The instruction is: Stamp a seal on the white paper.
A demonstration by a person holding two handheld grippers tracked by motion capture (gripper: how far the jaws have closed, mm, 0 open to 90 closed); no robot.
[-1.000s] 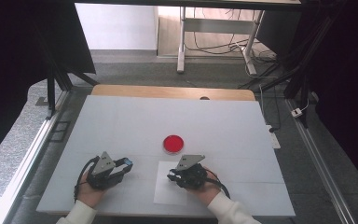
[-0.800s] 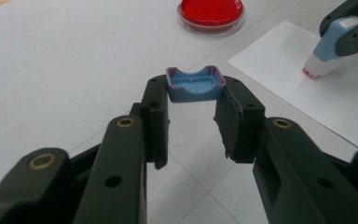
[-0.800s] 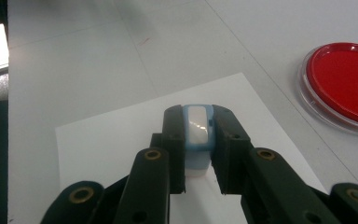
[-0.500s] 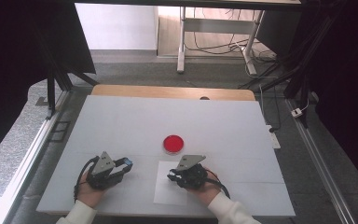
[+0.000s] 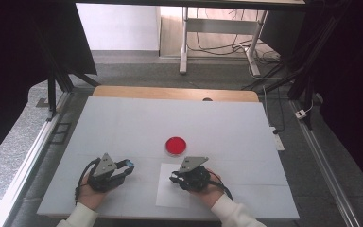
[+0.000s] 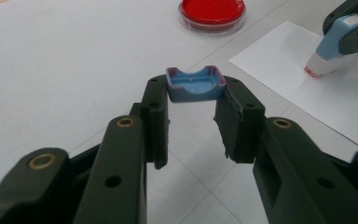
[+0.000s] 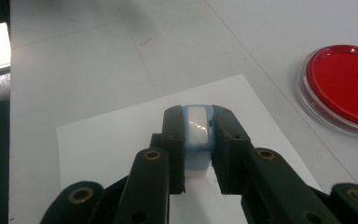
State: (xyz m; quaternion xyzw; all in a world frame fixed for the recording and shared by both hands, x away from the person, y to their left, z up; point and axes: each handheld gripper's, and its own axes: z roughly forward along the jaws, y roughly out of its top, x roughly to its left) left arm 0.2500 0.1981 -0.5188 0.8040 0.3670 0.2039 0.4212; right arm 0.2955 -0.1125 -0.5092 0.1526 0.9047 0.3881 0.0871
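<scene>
Two grippers are engaged: my right gripper is clamped on a blue stamp, pressing its base onto the white paper, while my left gripper pinches the stamp's blue cap between its jaw tips. Stamping appears in hand; next I judge a straight lift is required, with the red ink dish just beyond the paper.

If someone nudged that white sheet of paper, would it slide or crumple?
The paper lies flat and thin on the smooth table, so it would probably slide easily. It looks floppy and would likely bend if lifted by one edge. The stamp in the right tool presses on it, perhaps pinning it.
</scene>
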